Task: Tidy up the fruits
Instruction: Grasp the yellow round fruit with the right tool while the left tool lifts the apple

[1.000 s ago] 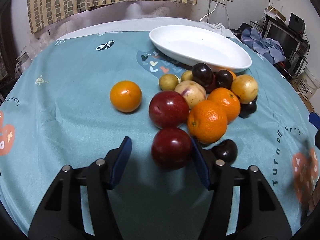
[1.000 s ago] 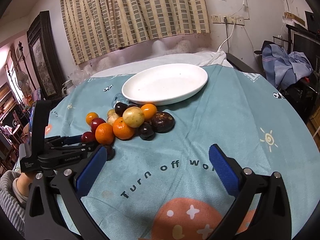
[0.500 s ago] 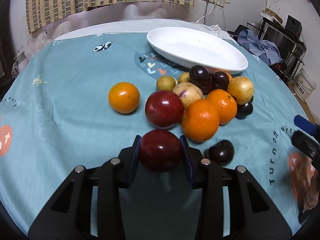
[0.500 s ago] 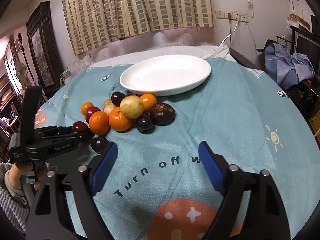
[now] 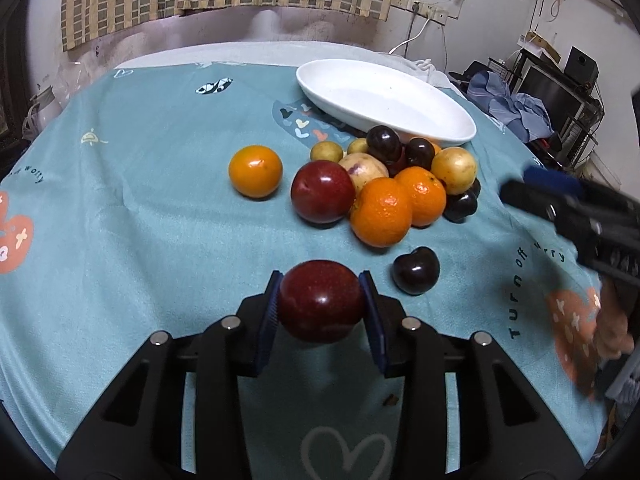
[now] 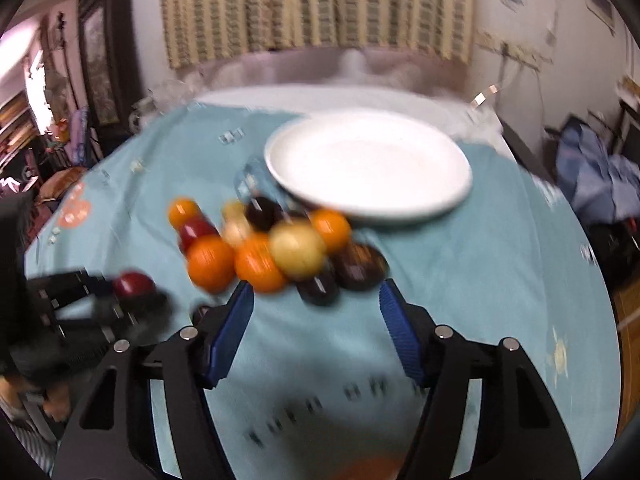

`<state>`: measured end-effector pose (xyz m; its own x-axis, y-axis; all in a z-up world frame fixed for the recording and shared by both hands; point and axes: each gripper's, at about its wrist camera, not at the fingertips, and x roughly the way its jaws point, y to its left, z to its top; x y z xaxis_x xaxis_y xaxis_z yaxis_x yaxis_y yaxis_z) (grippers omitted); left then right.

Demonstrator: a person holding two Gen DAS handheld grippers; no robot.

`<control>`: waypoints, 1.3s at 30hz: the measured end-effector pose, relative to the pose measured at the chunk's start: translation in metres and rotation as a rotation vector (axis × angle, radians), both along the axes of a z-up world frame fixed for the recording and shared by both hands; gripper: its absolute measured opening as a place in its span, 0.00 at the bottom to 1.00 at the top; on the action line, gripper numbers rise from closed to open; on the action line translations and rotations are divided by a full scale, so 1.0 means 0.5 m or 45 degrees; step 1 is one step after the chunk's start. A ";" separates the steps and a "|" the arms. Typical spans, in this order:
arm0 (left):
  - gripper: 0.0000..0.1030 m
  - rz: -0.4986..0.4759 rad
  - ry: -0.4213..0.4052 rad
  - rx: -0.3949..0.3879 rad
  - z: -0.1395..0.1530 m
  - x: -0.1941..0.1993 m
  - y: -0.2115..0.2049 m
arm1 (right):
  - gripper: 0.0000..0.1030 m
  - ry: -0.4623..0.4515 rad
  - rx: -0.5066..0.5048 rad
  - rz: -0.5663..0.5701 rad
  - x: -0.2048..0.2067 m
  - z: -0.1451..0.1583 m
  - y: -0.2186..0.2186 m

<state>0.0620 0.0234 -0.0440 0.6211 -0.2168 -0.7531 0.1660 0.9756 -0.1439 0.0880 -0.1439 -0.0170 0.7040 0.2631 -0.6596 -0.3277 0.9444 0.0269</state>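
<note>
Dark red and glossy, the plum (image 5: 321,306) is pinched between the two blue pads of the left gripper (image 5: 322,312), one pad on each side of its widest part, and it seems lifted just above the teal tablecloth (image 5: 132,216). I judge that such a fruit is light but smooth and a little soft, so the skin can slip or bruise; a hold across the middle with mild pressure looks the safest. The rest of the fruit lies in a heap ahead of this gripper: a second red plum (image 5: 322,192), two mandarins (image 5: 381,218), yellow and dark fruits, with a small dark plum (image 5: 416,270) apart on the right. The white oval plate (image 5: 444,120) stands empty just behind the heap. The right gripper (image 6: 316,308) has just been closing its jaws, but they stand half spread with nothing between the pads, and the heap is directly in front of its tips; this view is blurred.
</note>
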 end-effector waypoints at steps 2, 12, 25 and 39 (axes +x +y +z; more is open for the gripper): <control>0.38 0.000 0.013 -0.003 -0.004 0.002 0.001 | 0.64 0.016 0.009 0.014 0.021 -0.008 0.008; 0.38 -0.028 0.040 0.000 -0.013 0.015 -0.006 | 0.42 0.106 0.123 0.073 0.079 -0.052 0.008; 0.38 -0.023 0.000 0.013 -0.005 -0.006 -0.012 | 0.37 0.036 0.117 0.051 -0.076 -0.043 -0.042; 0.38 -0.086 -0.153 0.073 0.140 0.037 -0.101 | 0.37 -0.062 0.194 -0.047 -0.028 0.072 -0.117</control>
<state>0.0807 -0.0269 0.0259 0.6931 -0.2197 -0.6866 0.2439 0.9677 -0.0634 0.0740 -0.2023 0.0188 0.7453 0.3310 -0.5787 -0.2976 0.9419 0.1555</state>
